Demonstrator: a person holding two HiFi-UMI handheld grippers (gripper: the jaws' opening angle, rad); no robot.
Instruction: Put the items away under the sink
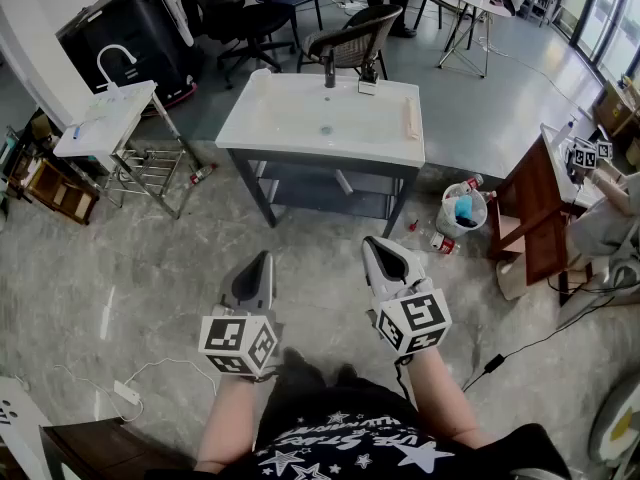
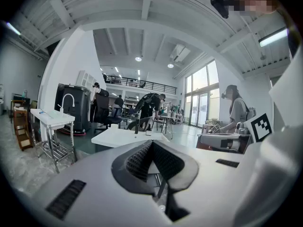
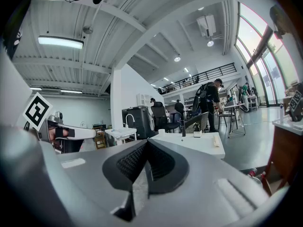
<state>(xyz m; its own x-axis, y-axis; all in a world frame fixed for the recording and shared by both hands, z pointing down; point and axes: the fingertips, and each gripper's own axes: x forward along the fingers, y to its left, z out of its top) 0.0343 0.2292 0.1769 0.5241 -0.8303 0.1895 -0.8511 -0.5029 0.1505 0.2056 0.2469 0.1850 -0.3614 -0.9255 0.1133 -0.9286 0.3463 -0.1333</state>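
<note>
A white sink [image 1: 240, 118] on a dark frame stands ahead of me, with a grey shelf [image 1: 320, 193] under it. On the floor at its right leg are a white bucket [image 1: 462, 208] with something blue inside, a red-capped bottle [image 1: 441, 243], a small red item [image 1: 413, 225] and another bottle [image 1: 468, 182]. One more bottle [image 1: 201, 174] lies on the floor to the left. My left gripper [image 1: 262, 260] [image 2: 151, 143] and right gripper [image 1: 373, 245] [image 3: 146, 143] hover side by side short of the sink, both shut and holding nothing.
A small white sink stand [image 1: 105, 118] and a wire rack [image 1: 150, 173] are at the left. A wooden table [image 1: 530, 218] is at the right, with another person [image 1: 605, 223] holding grippers beside it. Chairs [image 1: 350, 38] stand behind the sink. Cables run across the floor.
</note>
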